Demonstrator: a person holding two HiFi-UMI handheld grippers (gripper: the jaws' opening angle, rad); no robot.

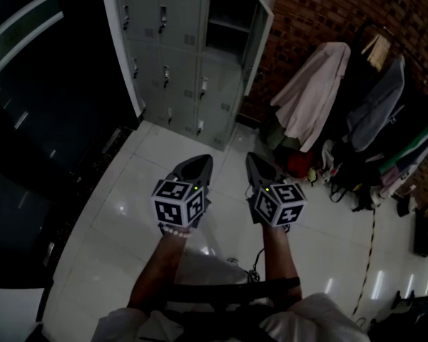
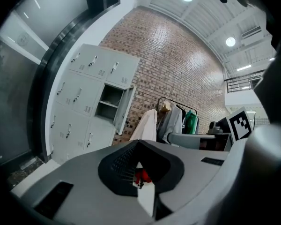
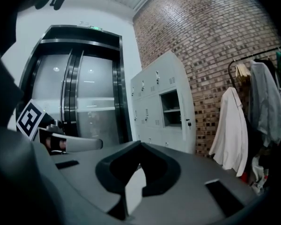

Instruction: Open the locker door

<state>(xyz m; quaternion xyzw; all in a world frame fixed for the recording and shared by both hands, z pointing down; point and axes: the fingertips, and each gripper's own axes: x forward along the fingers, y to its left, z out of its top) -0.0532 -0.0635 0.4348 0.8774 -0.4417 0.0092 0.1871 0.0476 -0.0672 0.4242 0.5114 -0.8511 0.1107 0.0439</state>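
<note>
Up top, grey locker door [image 1: 260,41] stands open.

Item one: our left gripper [image 1: 202,159] had its jaws closed tip to tip with nothing between them. It pointed toward the locker [image 1: 172,41] and was well short of it.

Item two: our right gripper [image 1: 251,157] was likewise closed and empty, just beside the left and equally far from the locker.

Item three: our left forearm [image 1: 159,273] and right forearm [image 1: 279,256] were bare, extended forward and roughly parallel.
</note>
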